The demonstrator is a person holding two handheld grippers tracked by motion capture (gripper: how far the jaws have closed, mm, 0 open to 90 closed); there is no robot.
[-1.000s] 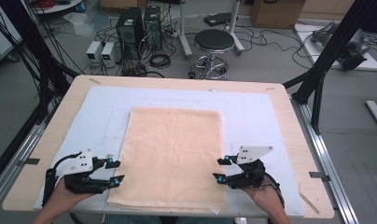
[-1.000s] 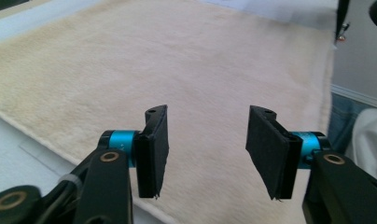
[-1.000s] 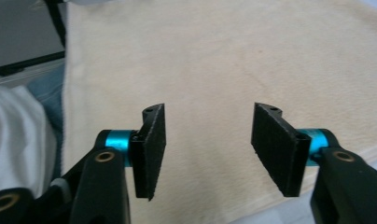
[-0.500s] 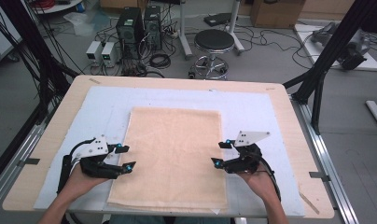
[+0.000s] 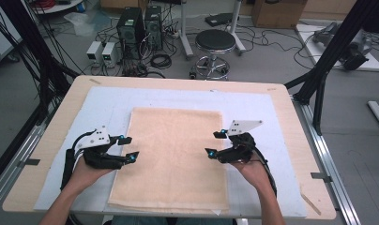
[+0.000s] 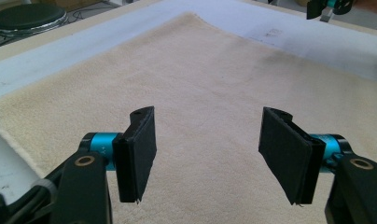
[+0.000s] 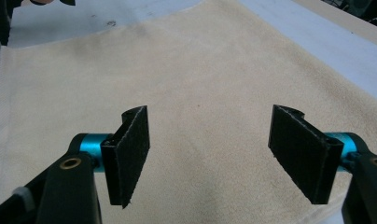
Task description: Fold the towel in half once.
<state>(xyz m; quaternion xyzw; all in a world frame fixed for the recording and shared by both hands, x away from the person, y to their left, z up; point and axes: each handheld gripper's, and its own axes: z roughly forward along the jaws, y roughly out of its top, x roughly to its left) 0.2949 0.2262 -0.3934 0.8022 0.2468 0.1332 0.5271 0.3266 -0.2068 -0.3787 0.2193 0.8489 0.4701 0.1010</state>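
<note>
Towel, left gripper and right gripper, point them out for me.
towel [image 5: 176,140], high view, middle of the cloth
left gripper [image 5: 128,148], high view, between its fingertips
right gripper [image 5: 215,143], high view, between its fingertips

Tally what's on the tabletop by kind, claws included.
Towel, beige: 1
Mat, pale blue, under the towel: 1
Claws, black, both open with nothing between the jaws, left claw and right claw: 2
Total: 4
</note>
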